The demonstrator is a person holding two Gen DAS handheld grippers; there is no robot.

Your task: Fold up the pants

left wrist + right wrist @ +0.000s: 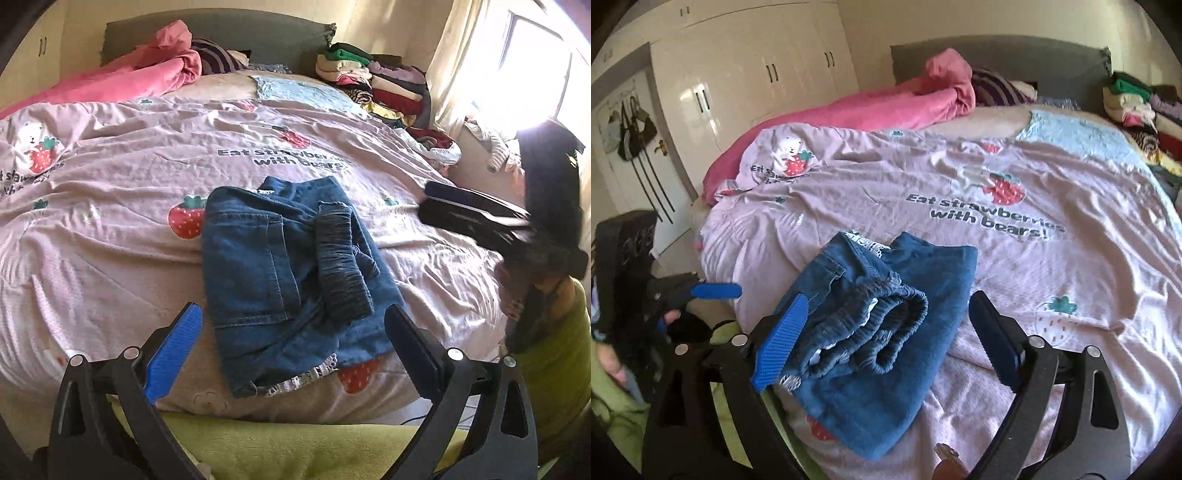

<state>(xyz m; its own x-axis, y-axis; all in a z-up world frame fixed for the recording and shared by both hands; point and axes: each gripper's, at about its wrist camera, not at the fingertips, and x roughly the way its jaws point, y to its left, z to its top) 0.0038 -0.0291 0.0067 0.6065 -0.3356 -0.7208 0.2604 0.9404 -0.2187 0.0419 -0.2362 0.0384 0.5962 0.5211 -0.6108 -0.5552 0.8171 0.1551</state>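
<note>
Blue denim pants [284, 280] lie folded into a compact bundle on the pink strawberry bedspread [129, 166], near the front edge of the bed. A dark ribbed waistband [341, 258] lies on top. My left gripper [295, 328] is open and empty, just in front of the bundle, with its fingers on either side of the near edge. In the right wrist view the pants [871, 332] show the elastic waistband facing me. My right gripper [886, 321] is open and empty, its jaws spread around the bundle's near end. It also shows in the left wrist view [476, 218], at the right.
A pink blanket [129, 74] lies at the head of the bed. A stack of folded clothes [376, 81] stands at the back right by the curtained window. White wardrobes [746, 74] and a door with hanging bags [631, 129] are on the left. Green fabric [295, 446] is below the bed edge.
</note>
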